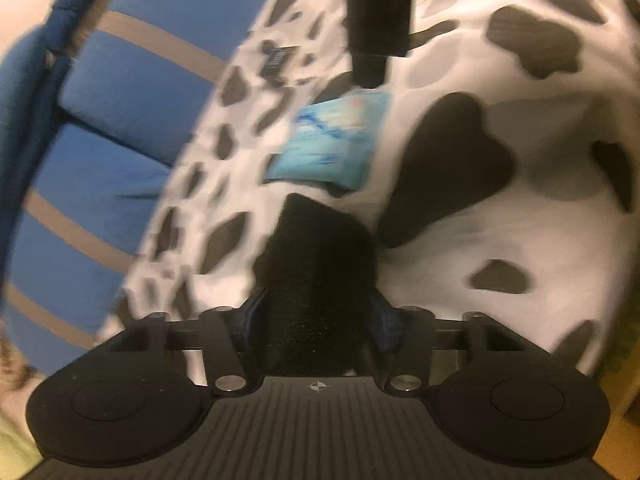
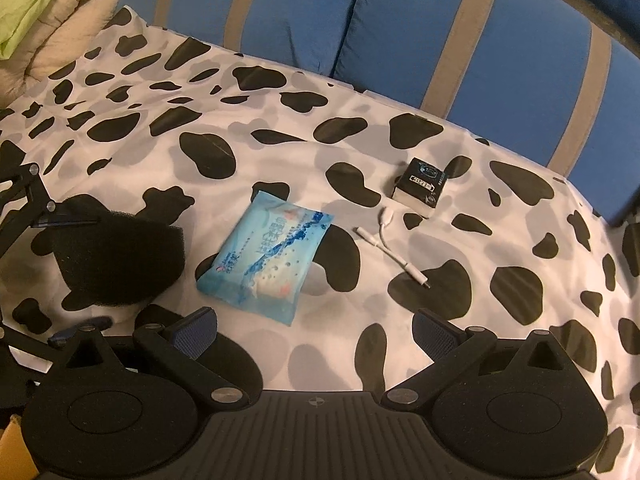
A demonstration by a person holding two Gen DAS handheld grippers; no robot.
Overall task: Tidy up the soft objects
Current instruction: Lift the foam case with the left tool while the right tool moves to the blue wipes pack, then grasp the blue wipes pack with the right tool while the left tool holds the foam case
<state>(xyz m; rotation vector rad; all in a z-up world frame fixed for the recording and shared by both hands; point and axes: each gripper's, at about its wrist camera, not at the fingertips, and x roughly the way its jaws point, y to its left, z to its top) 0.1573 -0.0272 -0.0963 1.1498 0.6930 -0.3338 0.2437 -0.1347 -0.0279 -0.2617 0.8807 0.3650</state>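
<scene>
Left tongs [image 1: 316,312] are clamping the black sponge [image 2: 120,264]; right tongs [image 2: 316,332] are hanging wide, empty. Risk: springy foam slipping free onto the tissue pack [image 2: 266,258].

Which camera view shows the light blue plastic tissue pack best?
The right wrist view: the light blue plastic tissue pack lies sharp and whole on the spotted sheet. In the left wrist view it is blurred.
</scene>
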